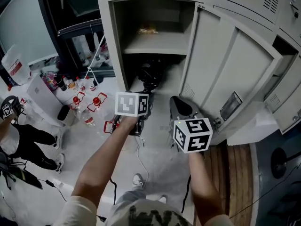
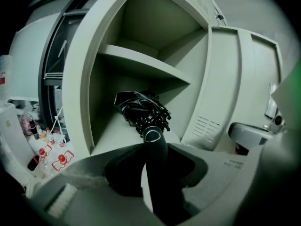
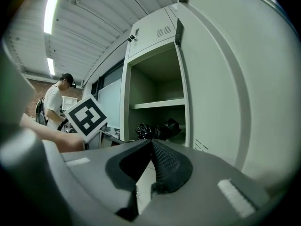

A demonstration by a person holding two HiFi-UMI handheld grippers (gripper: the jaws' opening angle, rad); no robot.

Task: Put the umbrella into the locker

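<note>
Left tool (image 2: pixel 155 150) clamped on umbrella (image 2: pixel 140 111) handle; long axis along jaws, canopy into locker (image 2: pixel 141 66). Right tool (image 3: pixel 150 147) closed, empty.

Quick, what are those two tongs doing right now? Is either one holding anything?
Left tongs: closed on the black umbrella, gripping its handle.
Right tongs: closed, holding nothing.

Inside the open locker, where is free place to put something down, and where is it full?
The upper shelf is bare at the front; only a small yellowish thing lies at its back. Below it, the compartment floor is bare between the left wall and the umbrella. Outside, around the bottles, it is crowded.
</note>
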